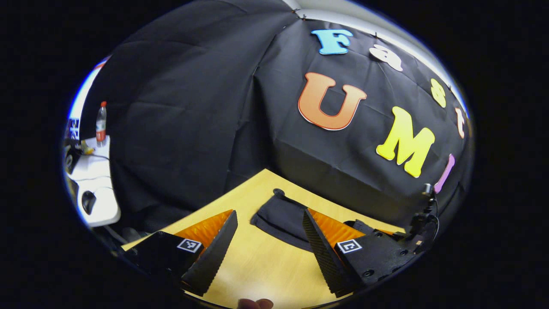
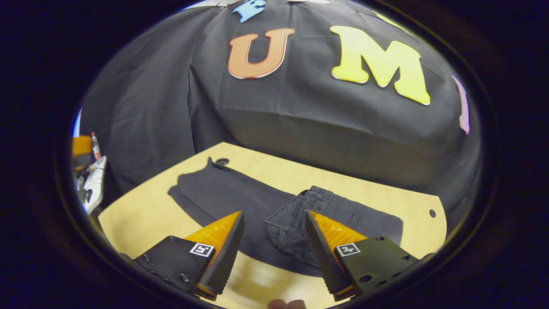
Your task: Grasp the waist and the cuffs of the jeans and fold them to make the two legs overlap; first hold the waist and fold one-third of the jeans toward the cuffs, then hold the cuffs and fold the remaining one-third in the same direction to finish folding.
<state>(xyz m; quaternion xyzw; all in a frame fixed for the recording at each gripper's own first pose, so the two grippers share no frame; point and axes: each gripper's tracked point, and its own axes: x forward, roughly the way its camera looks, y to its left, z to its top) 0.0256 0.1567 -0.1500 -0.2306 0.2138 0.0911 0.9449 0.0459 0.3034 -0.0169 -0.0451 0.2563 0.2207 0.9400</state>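
so, jeans (image 2: pixel 240 201) flat on table (image 2: pixel 141 219), ahead of both jaw sets. left gripper (image 1: pixel 269 240) and right gripper (image 2: pixel 272 240) wide, empty. soft, limp denim; best pinched at waist hem and cuffs.

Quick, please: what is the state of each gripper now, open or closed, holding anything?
Left gripper: jaws open, holding nothing.
Right gripper: jaws open, above the dark denim jeans, holding nothing.

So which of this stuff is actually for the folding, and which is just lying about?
For the job:
- dark jeans lying on the wooden table
- left gripper, open
- right gripper, open

Just lying about:
- bottle with a red cap on the white side table
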